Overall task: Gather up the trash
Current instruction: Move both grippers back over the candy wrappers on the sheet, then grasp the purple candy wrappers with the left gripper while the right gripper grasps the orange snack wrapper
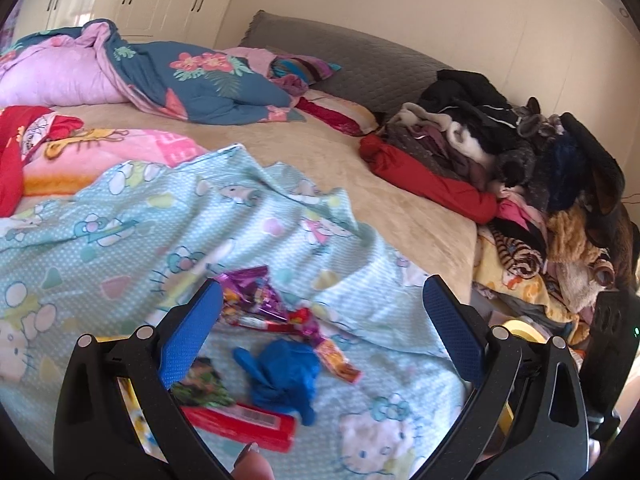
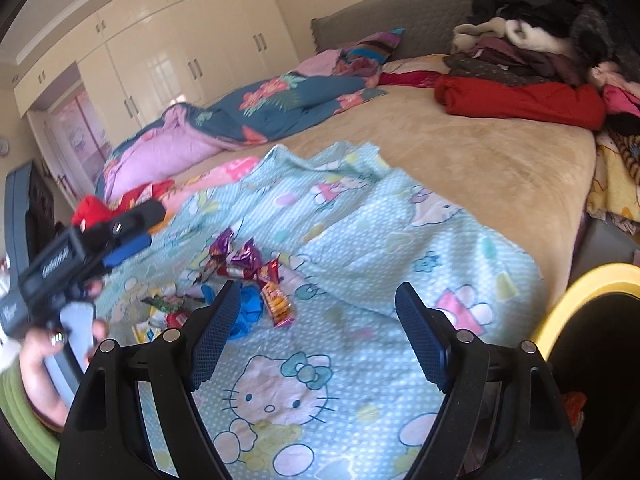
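A pile of trash lies on a light blue cartoon-cat blanket [image 1: 120,220]. It holds purple and red candy wrappers [image 1: 260,304], a crumpled blue glove [image 1: 280,376], a red packet with a barcode [image 1: 244,424], a dark green wrapper [image 1: 200,388] and an orange wrapper [image 1: 340,360]. My left gripper [image 1: 323,284] hangs open just above the pile, holding nothing. The right wrist view shows the same candy wrappers [image 2: 236,256], glove [image 2: 248,312] and orange wrapper [image 2: 276,300] beyond the left finger of my open, empty right gripper [image 2: 320,292]. There the left gripper [image 2: 148,228] comes in from the left, held by a hand [image 2: 52,344].
A yellow-rimmed bin [image 2: 592,280] stands off the bed's near right corner, its rim [image 1: 524,330] also showing in the left wrist view. Piled clothes [image 1: 520,168] and a red garment [image 2: 520,100] fill the bed's right side. Quilts [image 1: 160,76] lie at the back, cupboards [image 2: 180,60] behind.
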Motion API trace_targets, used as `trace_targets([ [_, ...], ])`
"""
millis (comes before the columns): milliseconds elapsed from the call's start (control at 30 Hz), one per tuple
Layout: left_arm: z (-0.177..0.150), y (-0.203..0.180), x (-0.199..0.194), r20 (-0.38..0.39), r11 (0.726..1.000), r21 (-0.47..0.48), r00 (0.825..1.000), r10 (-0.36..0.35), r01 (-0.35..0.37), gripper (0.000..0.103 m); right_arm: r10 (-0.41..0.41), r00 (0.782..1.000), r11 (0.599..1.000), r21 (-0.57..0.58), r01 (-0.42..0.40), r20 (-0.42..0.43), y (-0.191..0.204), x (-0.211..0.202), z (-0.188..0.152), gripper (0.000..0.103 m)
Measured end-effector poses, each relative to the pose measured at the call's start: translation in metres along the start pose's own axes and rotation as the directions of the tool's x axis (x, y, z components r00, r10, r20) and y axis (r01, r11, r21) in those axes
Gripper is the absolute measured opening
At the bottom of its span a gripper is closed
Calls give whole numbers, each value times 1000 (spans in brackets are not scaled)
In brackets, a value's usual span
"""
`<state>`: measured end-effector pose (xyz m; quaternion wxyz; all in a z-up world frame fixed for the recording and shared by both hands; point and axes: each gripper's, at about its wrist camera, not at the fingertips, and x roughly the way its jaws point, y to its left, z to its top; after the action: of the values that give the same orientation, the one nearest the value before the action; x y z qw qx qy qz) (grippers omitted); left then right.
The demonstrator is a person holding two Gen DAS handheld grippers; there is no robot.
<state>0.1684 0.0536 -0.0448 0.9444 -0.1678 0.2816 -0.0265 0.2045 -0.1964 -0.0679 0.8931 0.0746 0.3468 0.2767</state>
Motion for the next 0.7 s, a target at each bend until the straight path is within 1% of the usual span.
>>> trace_targets([
  [133, 7, 13, 13, -29, 1000, 3, 999, 24, -24, 92, 10, 999, 999, -43, -11, -38, 12, 18, -3, 76],
  [233, 11, 25, 28, -66, 999, 0, 997, 42, -42, 92, 14, 997, 997, -76, -19, -72, 19, 31, -5, 72],
  [300, 12, 31, 37, -92, 999, -2, 995, 48, -48, 92, 15, 994, 995, -92, -25, -105, 22, 42, -6, 66],
  [367, 14, 36, 46, -113, 999, -4, 992, 53, -54, 92, 17, 990, 995, -99, -31, -138, 24, 53, -7, 63],
  [433, 14, 41, 56, -142, 998, -2, 988, 55, -55, 92, 32, 986, 994, -94, -48, -164, 25, 64, -8, 61],
  [500, 14, 43, 65, -169, 998, 7, 984, 59, -58, 89, 34, 980, 994, -95, -54, -195, 26, 76, -9, 58],
  [700, 12, 52, 89, -226, 997, 19, 971, 80, -77, 85, 38, 970, 992, -106, -65, -242, 28, 99, -12, 54],
])
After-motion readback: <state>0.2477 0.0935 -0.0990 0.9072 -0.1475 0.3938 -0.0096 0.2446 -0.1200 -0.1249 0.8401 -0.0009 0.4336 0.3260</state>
